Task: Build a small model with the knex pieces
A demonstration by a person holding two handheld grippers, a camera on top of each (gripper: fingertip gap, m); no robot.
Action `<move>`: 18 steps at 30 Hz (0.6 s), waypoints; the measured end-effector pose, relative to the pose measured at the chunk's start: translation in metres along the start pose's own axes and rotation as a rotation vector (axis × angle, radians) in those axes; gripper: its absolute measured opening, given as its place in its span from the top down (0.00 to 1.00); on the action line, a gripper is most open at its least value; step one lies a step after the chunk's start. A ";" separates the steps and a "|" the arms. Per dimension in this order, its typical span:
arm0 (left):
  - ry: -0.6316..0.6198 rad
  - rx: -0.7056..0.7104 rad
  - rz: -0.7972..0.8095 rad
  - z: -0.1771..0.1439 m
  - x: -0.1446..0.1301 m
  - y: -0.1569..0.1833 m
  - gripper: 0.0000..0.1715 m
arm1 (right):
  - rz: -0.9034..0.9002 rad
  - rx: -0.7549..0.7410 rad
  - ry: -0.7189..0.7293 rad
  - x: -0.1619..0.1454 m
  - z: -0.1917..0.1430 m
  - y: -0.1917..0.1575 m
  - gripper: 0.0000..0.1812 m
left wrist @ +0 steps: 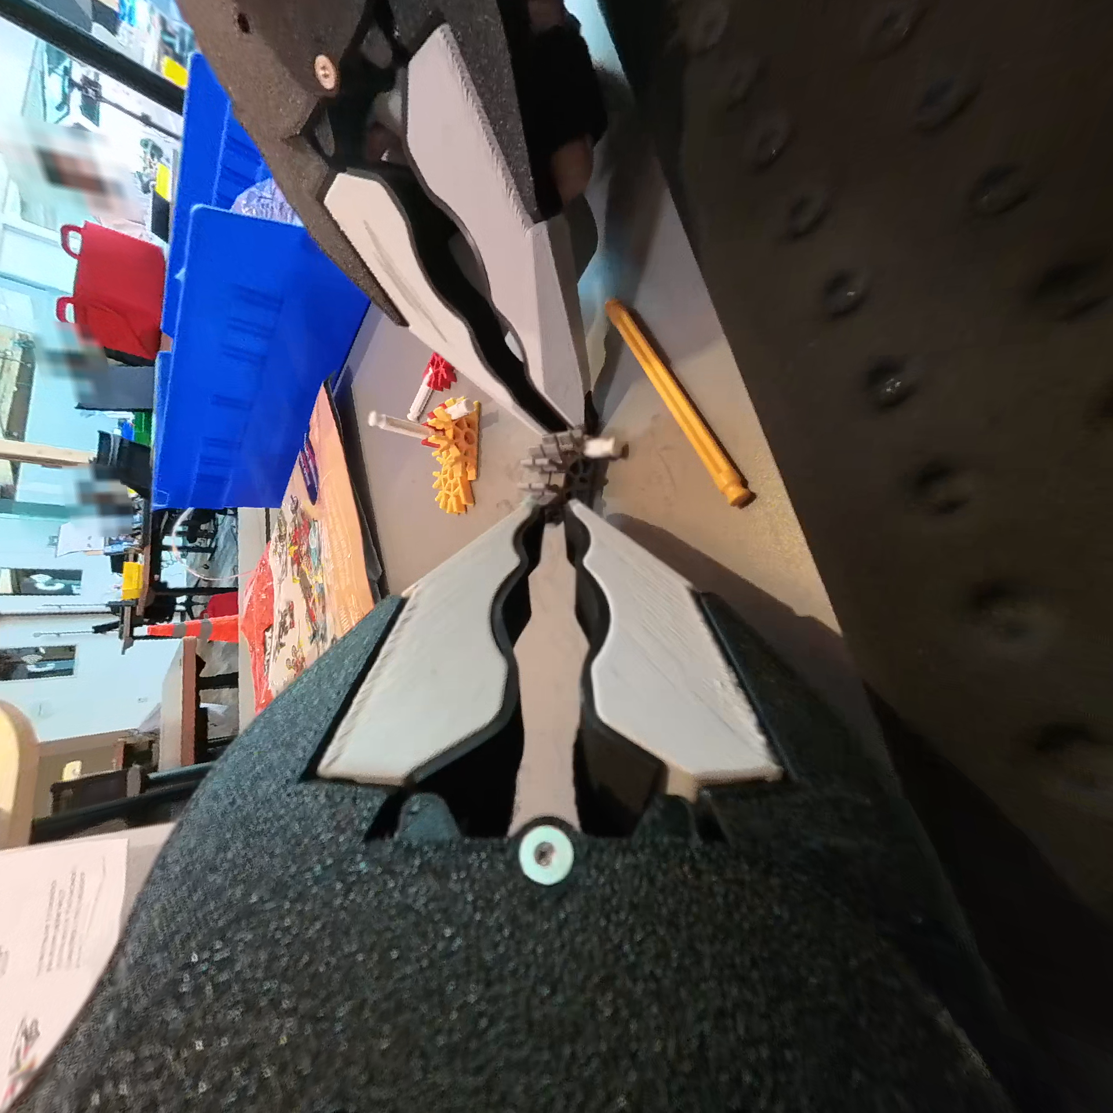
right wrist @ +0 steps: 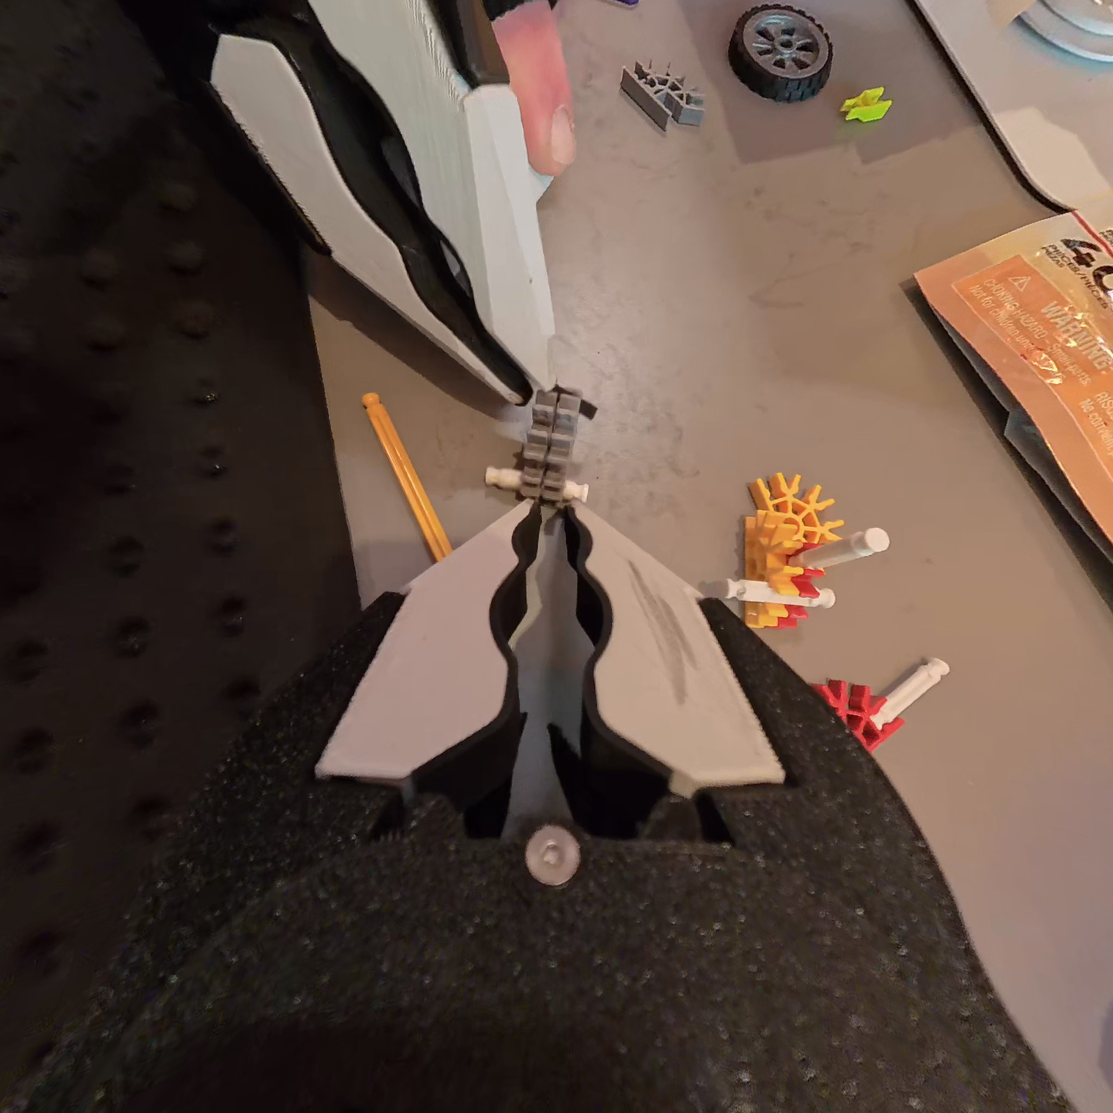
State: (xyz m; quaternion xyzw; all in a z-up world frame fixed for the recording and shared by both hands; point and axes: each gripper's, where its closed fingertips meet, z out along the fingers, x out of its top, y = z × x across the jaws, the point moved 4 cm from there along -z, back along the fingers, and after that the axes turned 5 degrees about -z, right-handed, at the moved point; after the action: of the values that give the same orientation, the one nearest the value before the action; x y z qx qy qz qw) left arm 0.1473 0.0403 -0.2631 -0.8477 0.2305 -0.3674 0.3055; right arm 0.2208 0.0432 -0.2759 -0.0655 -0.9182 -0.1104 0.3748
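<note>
A: Both pinch it? 
B: Yes. Left hand-held gripper [left wrist: 551, 503] and right hand-held gripper [right wrist: 549, 506] each clamp the grey connector stack [right wrist: 551, 448], above the desk [right wrist: 692, 313] centre, beside the yellow rod [right wrist: 406, 476]. Squeeze squarely.

Grey tabletop [right wrist: 692, 289], a bit scuffed. Lying on it: long yellow rod [right wrist: 405, 476] near the left edge, yellow-and-red connector clump with white rods [right wrist: 783, 572] off to the right, red connector with a white rod [right wrist: 867, 707] nearer than that. Farther back, a grey connector piece [right wrist: 662, 96], black toy wheel [right wrist: 781, 51], tiny lime green bit [right wrist: 867, 103]. Orange printed bag [right wrist: 1024, 361] at far right.
</note>
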 end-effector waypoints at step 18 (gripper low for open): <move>0.019 -0.035 -0.380 -0.003 -0.018 -0.021 0.80 | 0.055 0.005 0.051 0.017 -0.001 0.016 0.83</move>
State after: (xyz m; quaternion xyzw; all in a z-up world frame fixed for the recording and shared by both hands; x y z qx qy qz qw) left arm 0.1368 0.0652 -0.2556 -0.8775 0.0756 -0.4226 0.2137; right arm 0.2128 0.0592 -0.2612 -0.0868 -0.9065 -0.0995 0.4011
